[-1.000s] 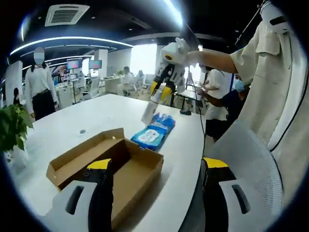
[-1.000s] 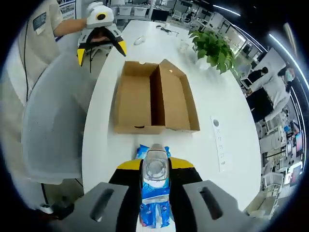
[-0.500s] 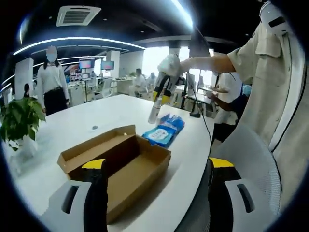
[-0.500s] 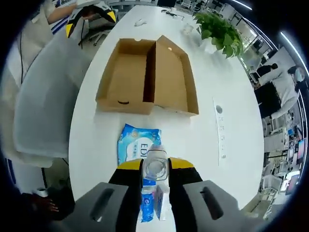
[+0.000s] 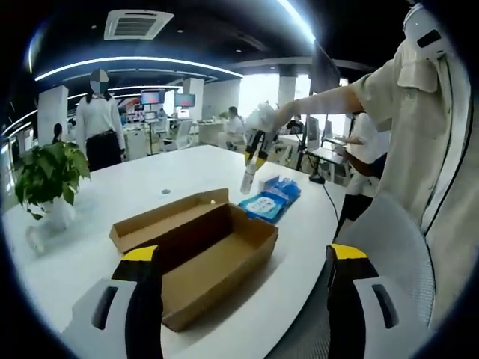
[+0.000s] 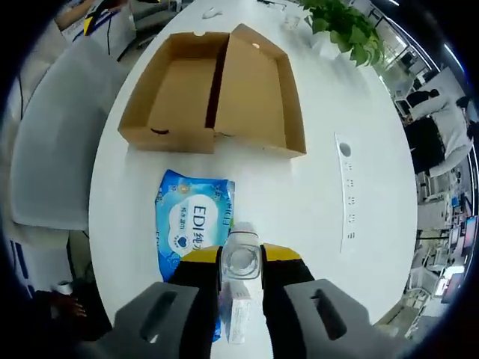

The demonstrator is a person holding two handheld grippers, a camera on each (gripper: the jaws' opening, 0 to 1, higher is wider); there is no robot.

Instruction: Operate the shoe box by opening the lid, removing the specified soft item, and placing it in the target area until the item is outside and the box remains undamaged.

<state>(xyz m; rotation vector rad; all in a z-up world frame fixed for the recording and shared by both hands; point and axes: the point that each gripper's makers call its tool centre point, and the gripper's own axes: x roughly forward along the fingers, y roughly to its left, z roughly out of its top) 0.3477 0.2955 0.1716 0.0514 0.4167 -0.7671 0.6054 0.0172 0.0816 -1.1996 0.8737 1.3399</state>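
In the right gripper view, the right gripper [image 6: 241, 268] had its two yellow-tipped fingers [image 6: 200, 258] closed on a clear plastic bottle [image 6: 241, 254], seen from its top end and held above the white bench [image 6: 322, 179]. Just beyond the fingers, a blue pack of wet wipes [image 6: 191, 224] lay flat on the bench, outside the box, with a second small pale packet, too blurred to identify, partly hidden between the fingers. Farther out sat the open cardboard shoe box [image 6: 217, 97], its lid folded back beside the tray, both halves showing bare cardboard. A potted green plant [image 6: 346, 30] stood on the bench past the box, and a grey chair back [image 6: 52, 149] curved along the bench's edge. In the left gripper view, the left gripper [image 5: 243, 299] had its fingers [image 5: 144, 299] spread wide apart with nothing between them, hovering at the near edge of the bench [image 5: 187, 172]. The shoe box [image 5: 198, 250] lay open just ahead of them. Beyond it the wet wipes [image 5: 271, 200] rested on the bench, and above them the right gripper [image 5: 254, 153] hung at the end of a person's outstretched arm [image 5: 329, 97], holding the bottle [image 5: 248, 178] pointing downward. The plant [image 5: 49, 176] stood well apart, and other people stood in the office behind.
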